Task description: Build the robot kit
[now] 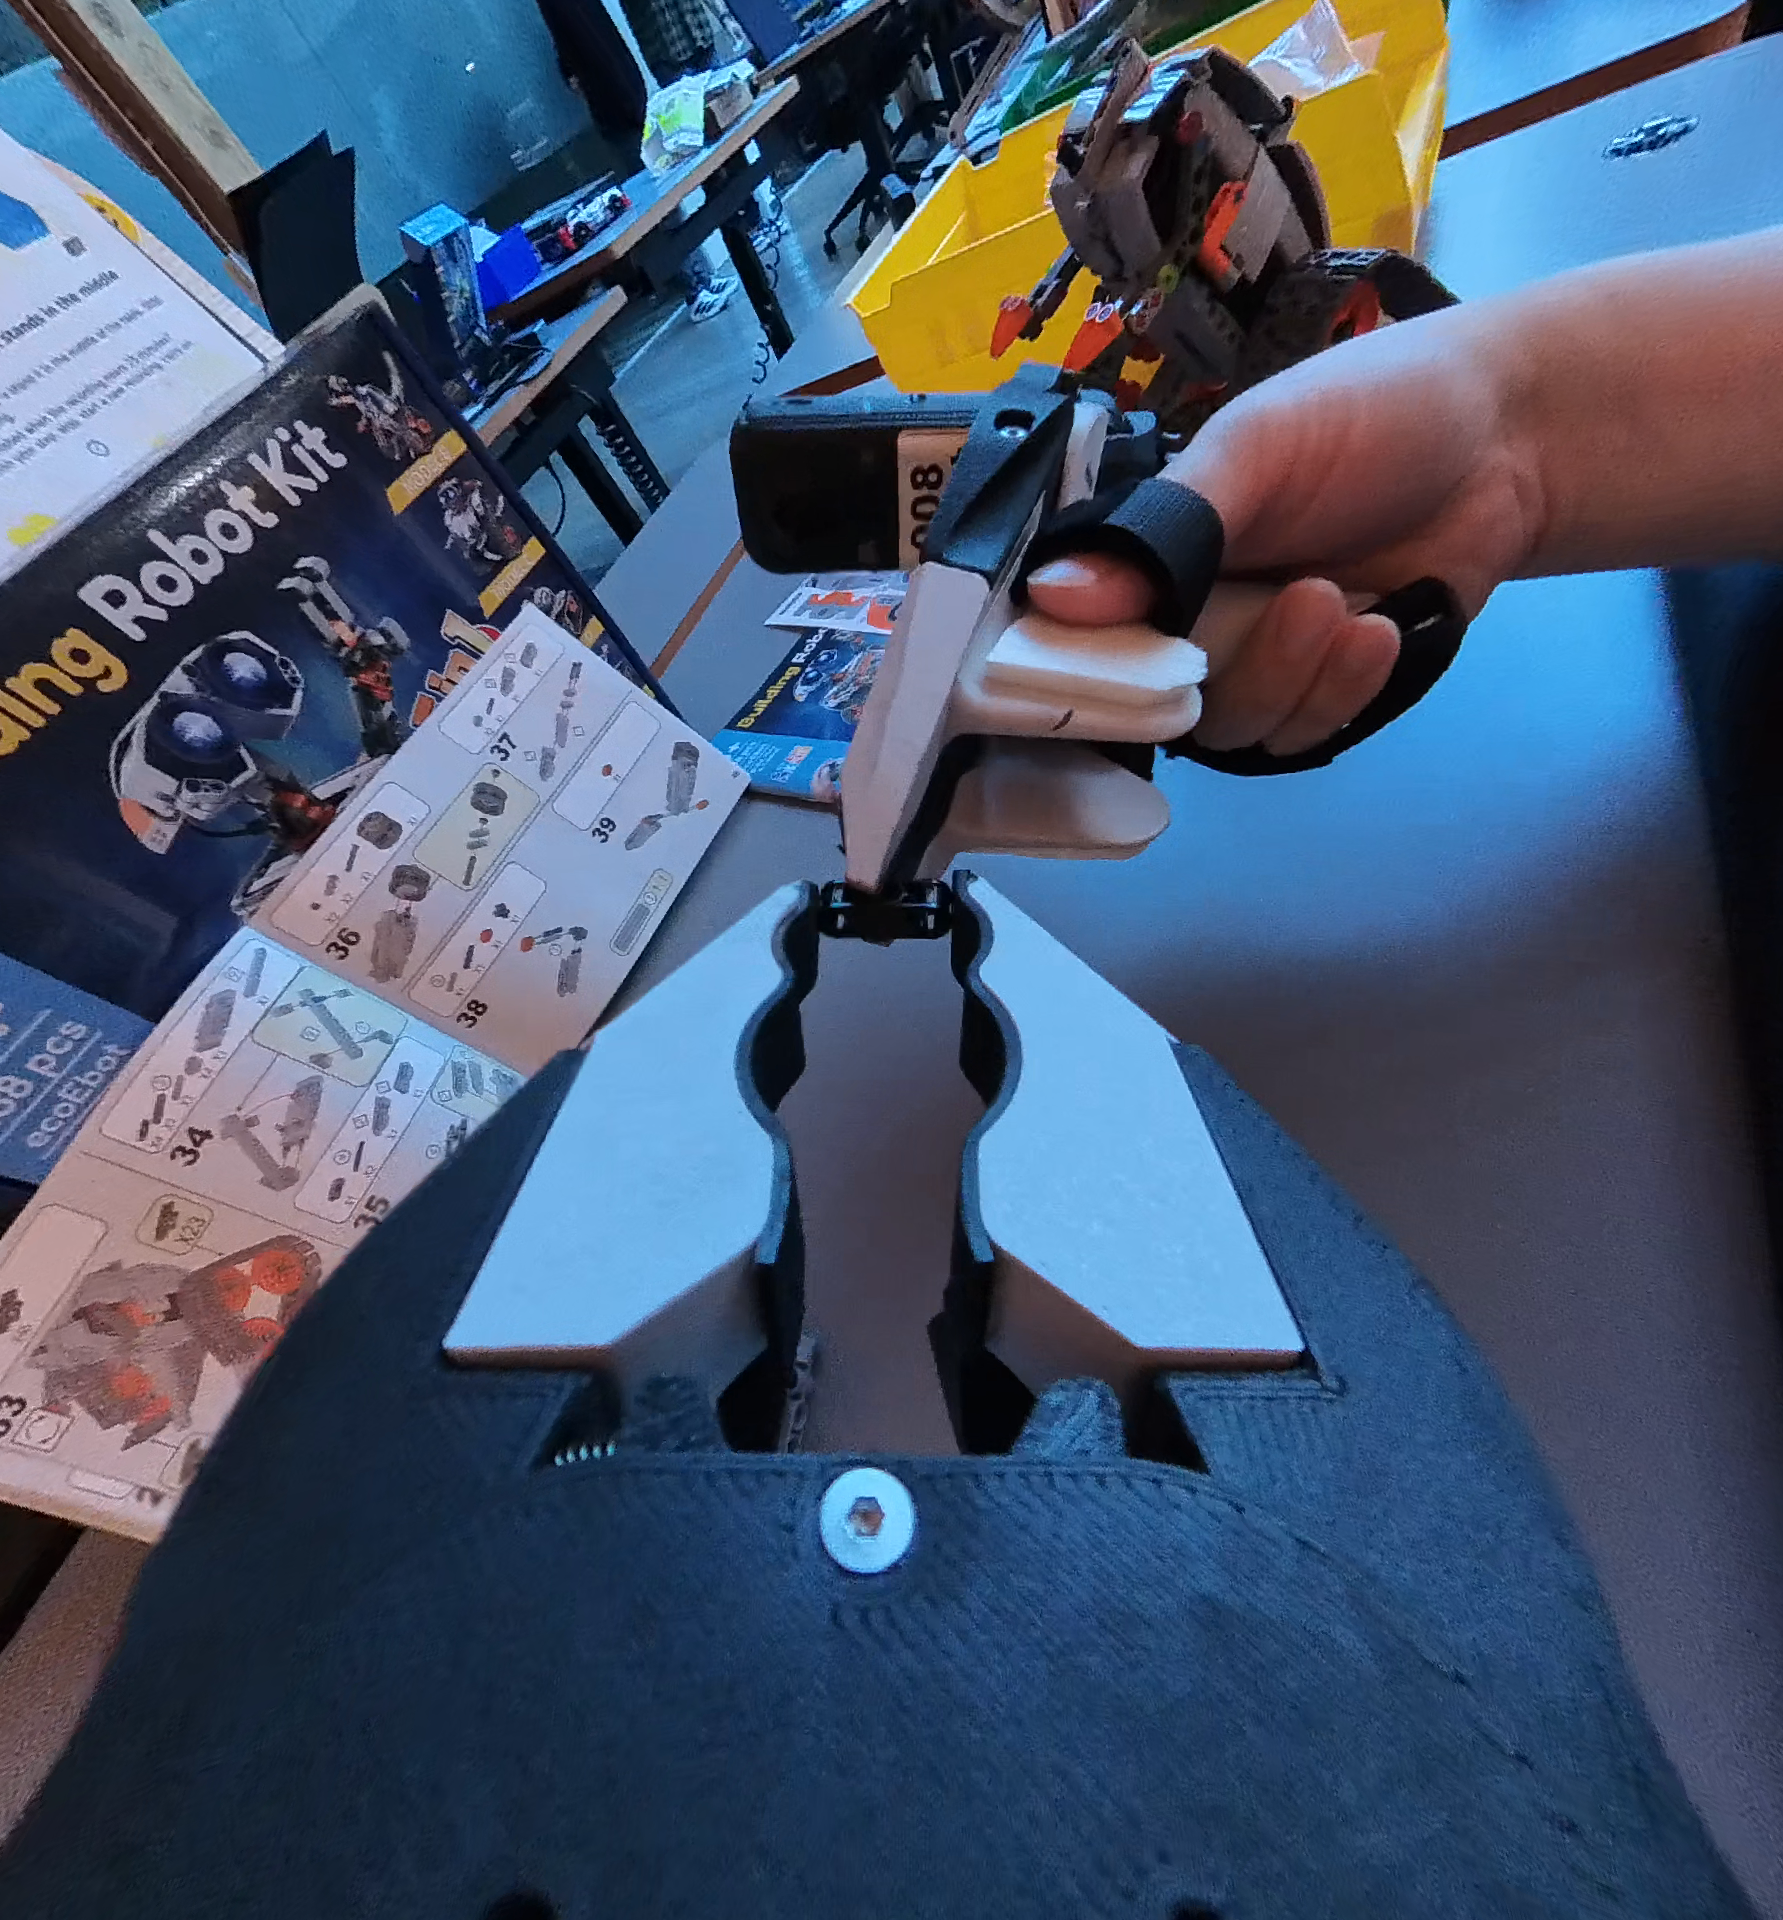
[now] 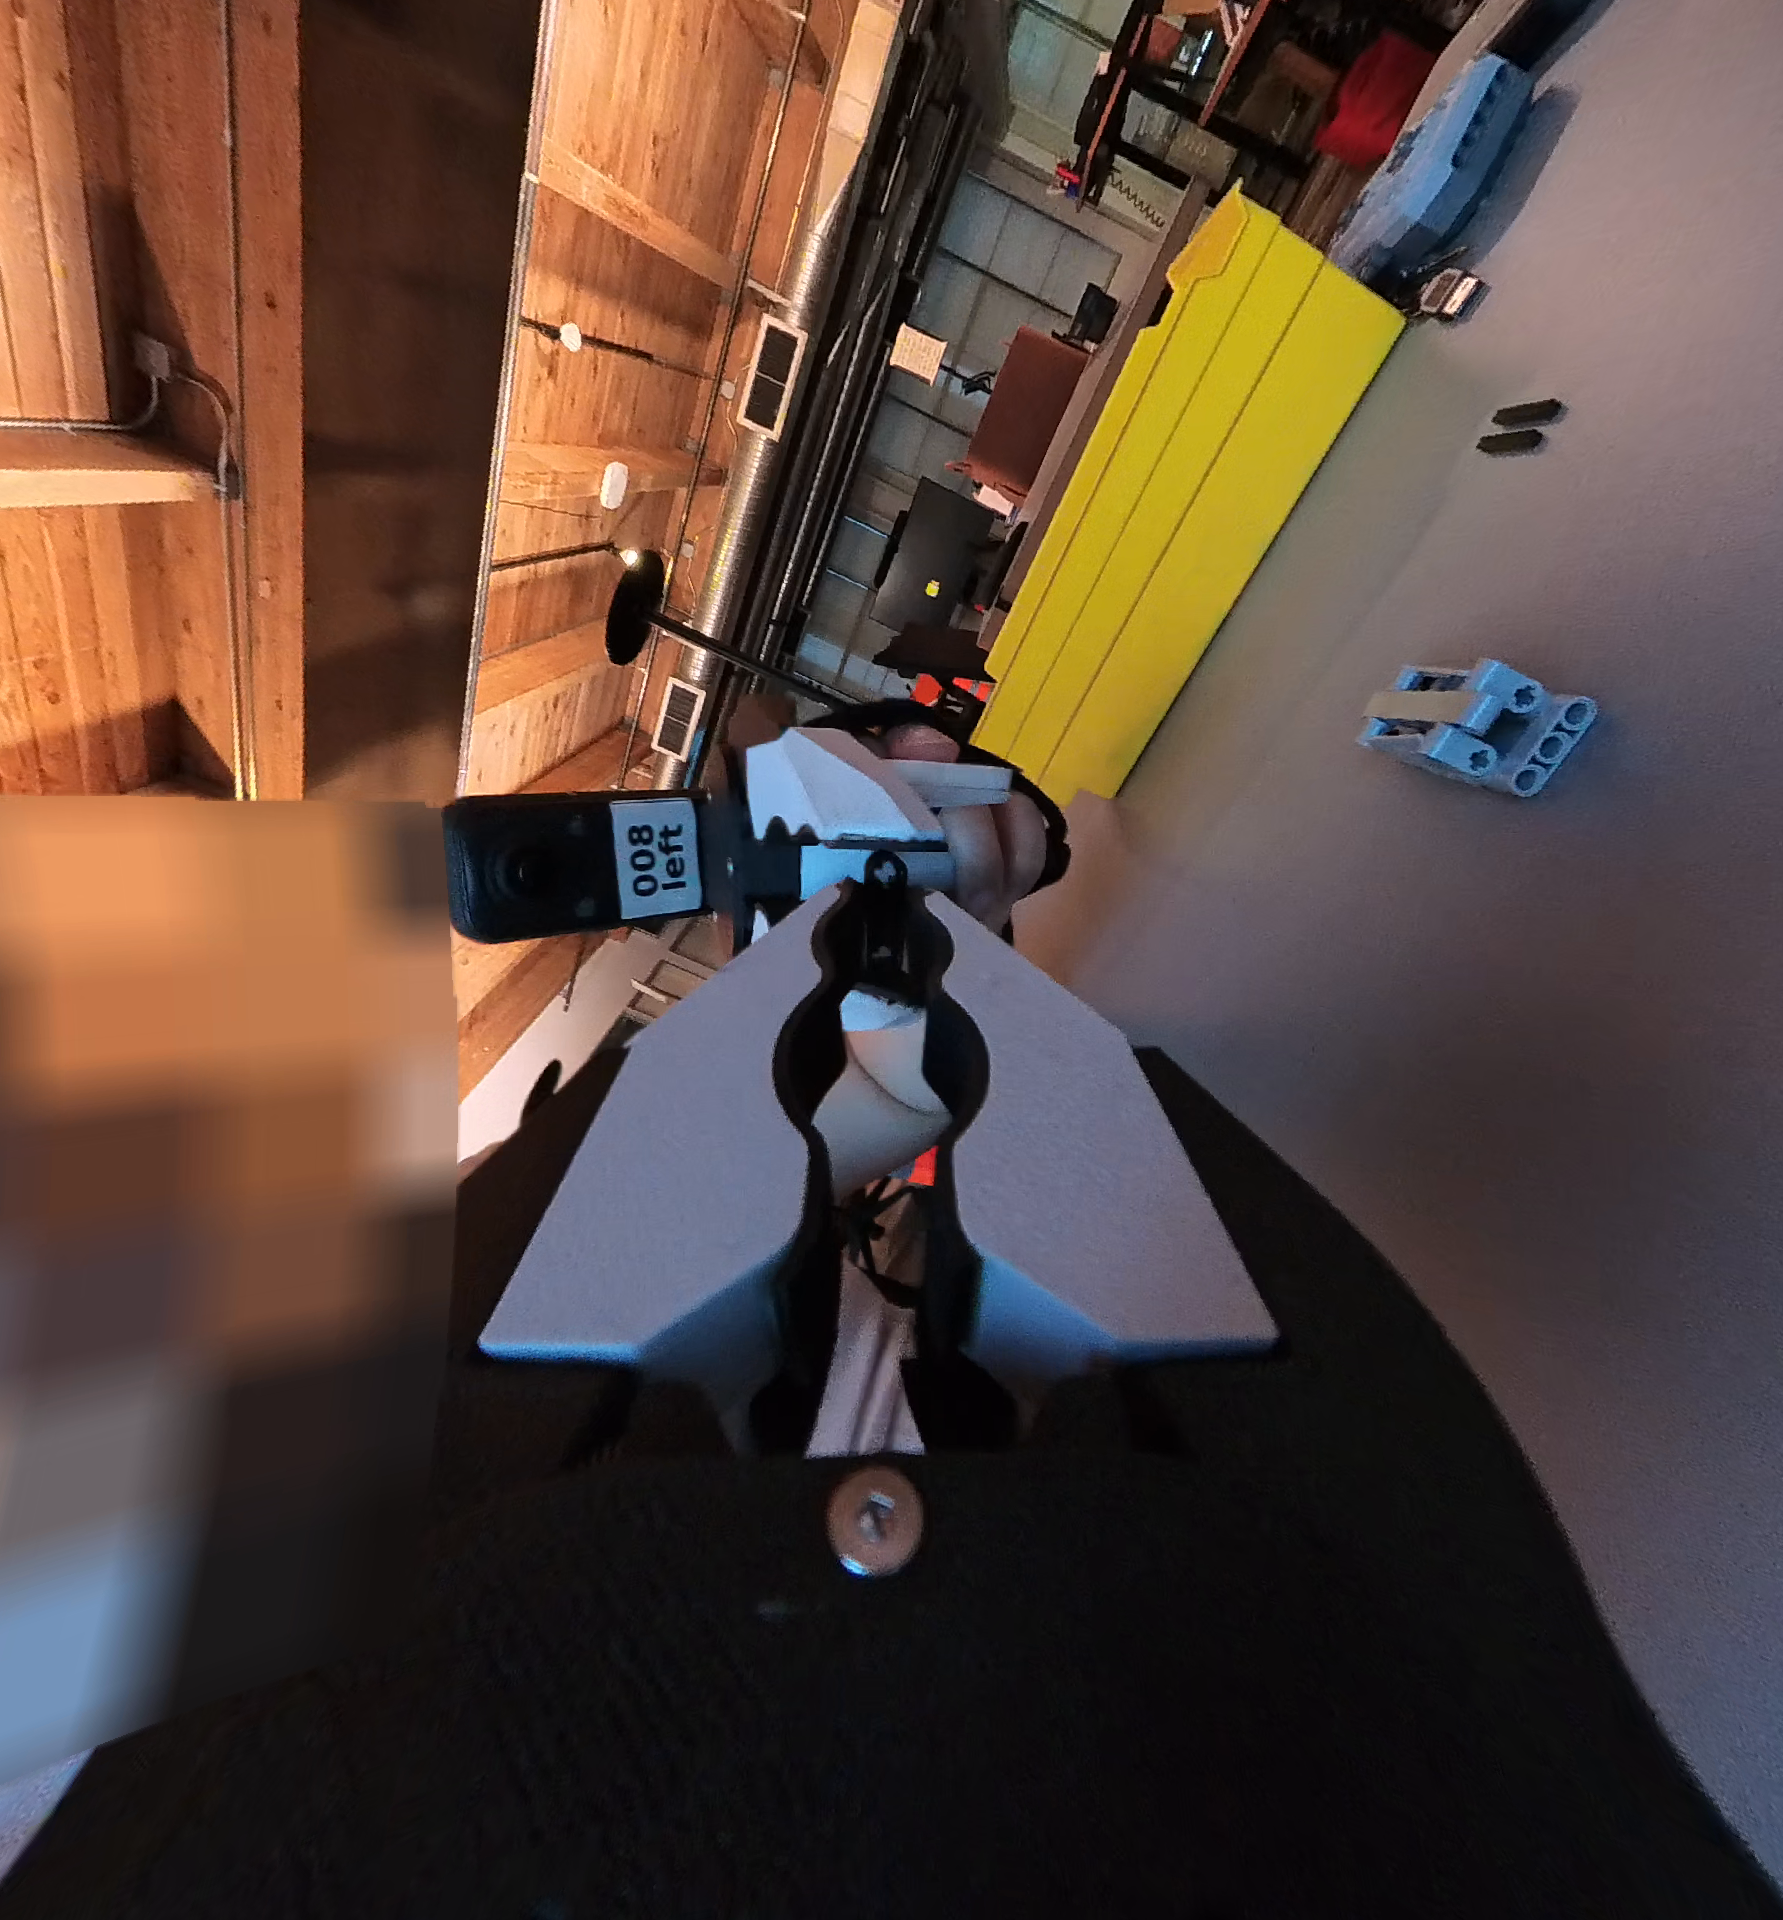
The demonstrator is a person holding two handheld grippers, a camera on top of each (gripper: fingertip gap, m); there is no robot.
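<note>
Both of your grippers meet on one small black piece above the tabletop.

Your left gripper (image 1: pixel 882 914) is clamped at its tips on the small black piece (image 1: pixel 882 912). Your right gripper (image 1: pixel 871 868) comes down onto that same piece, its fingers drawn close together and pinching it. Your right hand (image 1: pixel 1334 561) holds its handle. On the tabletop (image 1: pixel 1386 987), toward its left edge, an open instruction booklet (image 1: pixel 367 1029) lies against a dark kit box (image 1: pixel 191 623). At the far edge stands a yellow bin (image 1: pixel 980 239), with a grey and orange model robot (image 1: pixel 1188 218) in front of it. In the right wrist view a small grey brick assembly (image 2: pixel 1479 727) lies apart, near the bin.
</note>
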